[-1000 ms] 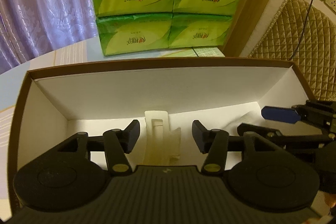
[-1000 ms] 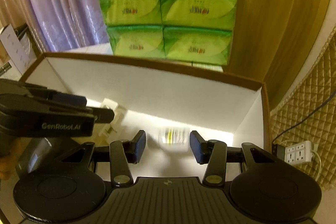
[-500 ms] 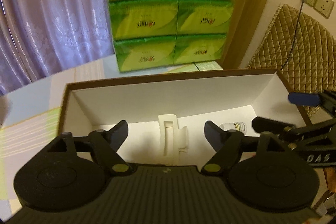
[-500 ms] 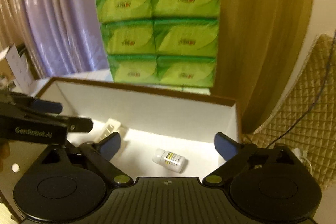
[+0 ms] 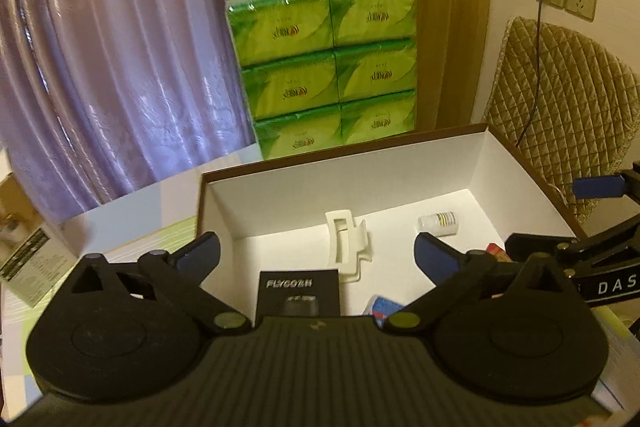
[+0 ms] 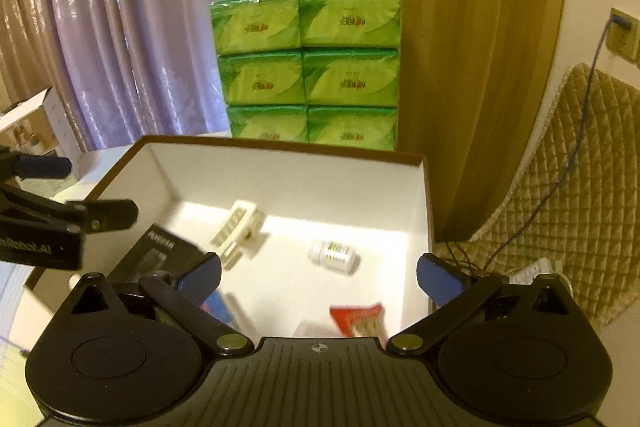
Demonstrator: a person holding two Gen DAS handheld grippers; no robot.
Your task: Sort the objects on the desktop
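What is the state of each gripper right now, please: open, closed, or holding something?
Left gripper: jaws wide open, holding nothing.
Right gripper: jaws wide open, holding nothing.

1. The box [image 5: 516, 163] sits on the table, with the stack of tissue packs [image 5: 324, 67] behind it.
2. Inside, the hair clip [image 5: 346, 245] lies left of the small bottle [image 5: 438, 223].
3. The dark carton [image 5: 298, 293] lies nearer than the clip.
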